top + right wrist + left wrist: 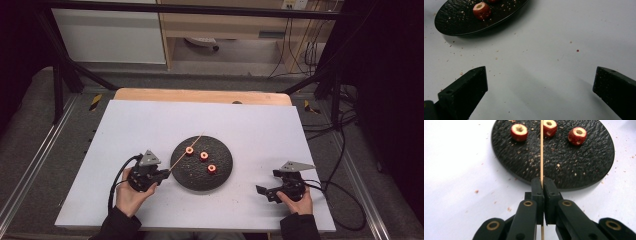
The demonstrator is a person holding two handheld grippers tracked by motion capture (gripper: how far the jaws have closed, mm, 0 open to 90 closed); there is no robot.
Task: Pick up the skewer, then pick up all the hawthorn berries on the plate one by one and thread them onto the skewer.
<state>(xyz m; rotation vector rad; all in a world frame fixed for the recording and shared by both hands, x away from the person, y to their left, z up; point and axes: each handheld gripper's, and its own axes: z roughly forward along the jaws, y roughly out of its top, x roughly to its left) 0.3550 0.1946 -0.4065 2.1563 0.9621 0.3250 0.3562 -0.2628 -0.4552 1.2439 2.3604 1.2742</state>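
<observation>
My left gripper [541,185] is clamped on a thin wooden skewer [541,152], which runs straight out toward twelve o'clock over the round black plate [584,173]. Three red cored fruit pieces sit on the plate's far half: one [519,132] at eleven o'clock of the skewer, one [549,127] touching or just beside it, one [577,135] at one o'clock. My right gripper [540,90] stands wide apart over the white table [554,37], holding nothing, the plate at its ten o'clock.

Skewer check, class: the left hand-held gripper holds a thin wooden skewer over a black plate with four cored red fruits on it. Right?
Not quite: the plate carries three fruits, not four, as the left gripper view shows. The left hand-held gripper does hold the skewer.
</observation>
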